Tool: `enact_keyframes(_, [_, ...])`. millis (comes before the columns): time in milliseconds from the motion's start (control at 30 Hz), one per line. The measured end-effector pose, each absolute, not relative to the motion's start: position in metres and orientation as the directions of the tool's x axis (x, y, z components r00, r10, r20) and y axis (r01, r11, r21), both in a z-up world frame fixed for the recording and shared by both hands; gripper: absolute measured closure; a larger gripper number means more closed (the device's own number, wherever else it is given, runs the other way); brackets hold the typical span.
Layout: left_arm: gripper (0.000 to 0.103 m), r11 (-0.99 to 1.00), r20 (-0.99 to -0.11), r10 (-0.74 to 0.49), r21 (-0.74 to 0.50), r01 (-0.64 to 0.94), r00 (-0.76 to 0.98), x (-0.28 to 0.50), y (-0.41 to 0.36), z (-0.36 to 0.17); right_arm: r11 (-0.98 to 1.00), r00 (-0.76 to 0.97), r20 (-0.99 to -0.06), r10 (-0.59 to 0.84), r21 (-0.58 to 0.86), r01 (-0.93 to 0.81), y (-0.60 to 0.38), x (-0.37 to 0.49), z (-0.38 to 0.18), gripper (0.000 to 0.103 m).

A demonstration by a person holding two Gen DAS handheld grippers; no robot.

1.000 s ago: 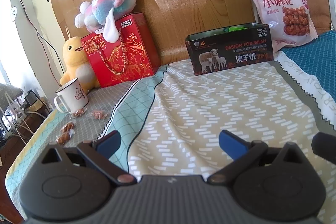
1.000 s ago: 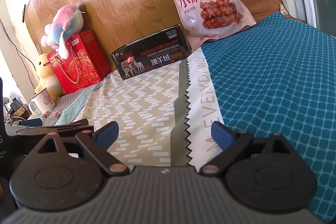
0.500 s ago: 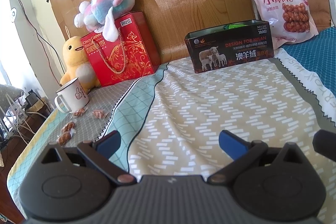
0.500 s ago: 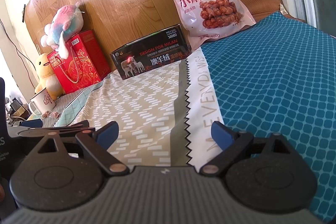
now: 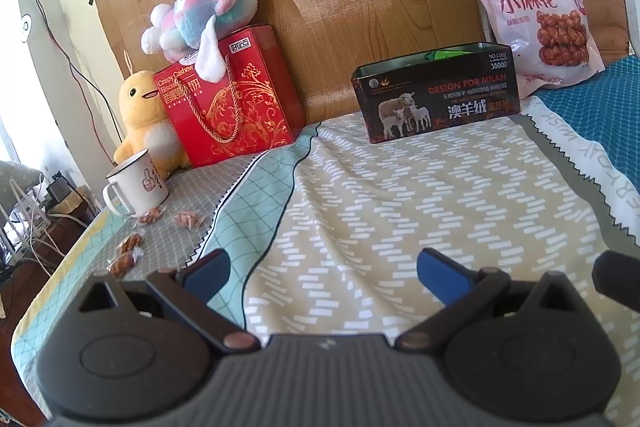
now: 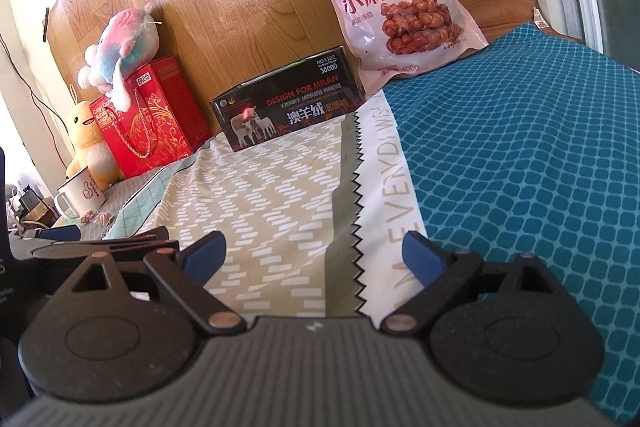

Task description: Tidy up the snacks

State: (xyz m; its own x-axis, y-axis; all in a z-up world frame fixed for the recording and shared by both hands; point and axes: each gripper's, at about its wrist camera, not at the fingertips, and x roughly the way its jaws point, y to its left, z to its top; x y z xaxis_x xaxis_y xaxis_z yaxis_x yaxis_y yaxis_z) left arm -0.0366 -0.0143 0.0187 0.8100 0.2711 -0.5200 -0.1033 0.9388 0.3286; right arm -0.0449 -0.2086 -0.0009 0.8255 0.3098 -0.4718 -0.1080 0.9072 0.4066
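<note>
Both spread wide, gripping nothing: left claw (image 5: 322,269), right claw (image 6: 314,253). Loose wrapped snacks (image 5: 186,218) near bed's left edge by mug (image 5: 136,183); open black tin (image 5: 436,95) at headboard, likely for collecting.

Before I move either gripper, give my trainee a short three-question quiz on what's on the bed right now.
1. True or false: the left gripper already holds one of the wrapped snacks.
2. Multiple choice: what rests on top of the red gift box? A) the white mug B) the pastel plush toy C) the pink snack bag
3. Short answer: which item do the loose wrapped snacks lie closest to?

Key
1. False. Both the left gripper and the right gripper are open and empty.
2. B, the pastel plush toy.
3. The white mug, at the left side of the bed; the open black tin stands apart, by the headboard.
</note>
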Motion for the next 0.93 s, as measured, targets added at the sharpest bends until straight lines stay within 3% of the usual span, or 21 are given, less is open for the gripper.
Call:
enact_keyframes(633, [0.0,0.946,-0.55,0.26,0.309,-0.095,0.794,-0.0328,-0.0135,0.0169,0.909,0.824,-0.475,0.311,0.401,-0.112,-0.2055,-0.0454,-0.0014,0.006])
enact_keyframes(933, [0.0,0.968,-0.59,0.192,0.244,-0.054,0.784,-0.033,-0.0082,0.0173,0.911,0.823,-0.474,0.313,0.396,-0.118,-0.2059,-0.0444,0.0005,0.006])
